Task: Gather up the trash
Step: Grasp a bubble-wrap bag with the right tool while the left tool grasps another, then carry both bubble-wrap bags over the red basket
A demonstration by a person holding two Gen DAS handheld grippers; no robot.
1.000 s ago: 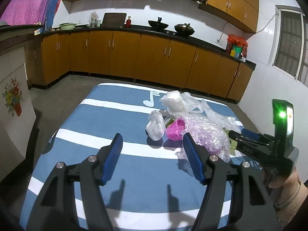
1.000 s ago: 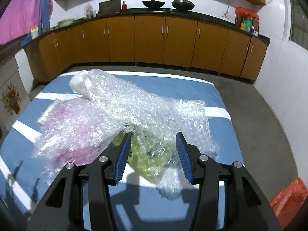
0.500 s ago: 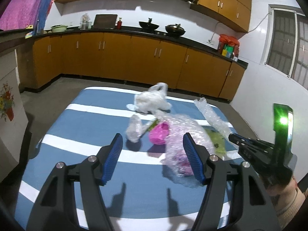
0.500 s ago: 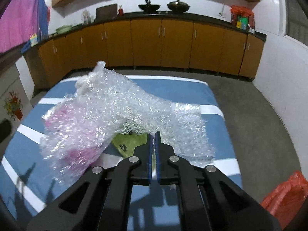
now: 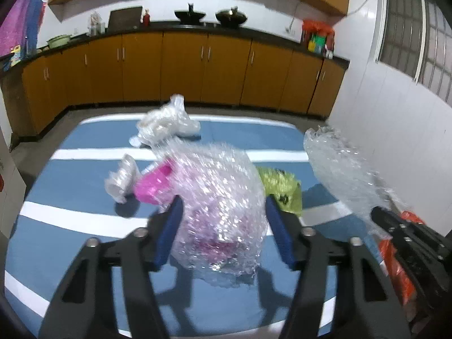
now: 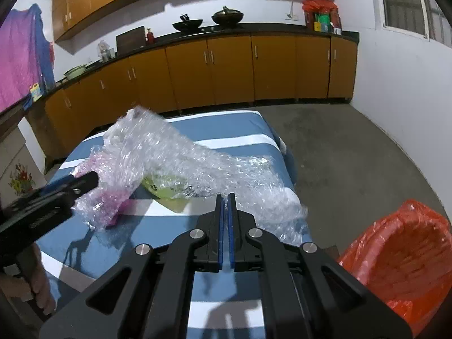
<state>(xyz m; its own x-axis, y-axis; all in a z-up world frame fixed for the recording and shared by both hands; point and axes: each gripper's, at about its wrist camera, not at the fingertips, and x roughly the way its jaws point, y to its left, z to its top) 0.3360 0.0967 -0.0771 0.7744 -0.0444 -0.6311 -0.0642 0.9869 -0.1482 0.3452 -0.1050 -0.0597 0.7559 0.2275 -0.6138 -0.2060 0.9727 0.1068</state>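
Bubble wrap [image 6: 180, 158] is pinched in the closed right gripper [image 6: 225, 197]; the closing left gripper [image 5: 221, 226] straddles its pink-filled bundle [image 5: 217, 197]. Tearing or spilled contents are risked if opposite pulls are applied.

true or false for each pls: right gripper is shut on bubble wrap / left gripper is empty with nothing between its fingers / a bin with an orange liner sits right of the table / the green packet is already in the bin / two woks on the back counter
1. The right gripper is shut on the clear bubble wrap. True.
2. The left gripper has nothing between its fingers. False: its jaws are closing around the pink bubble wrap bundle.
3. A bin with an orange liner sits right of the striped table. True.
4. The green packet is in the bin. False: it lies on the table.
5. Two woks stand on the back counter. True.
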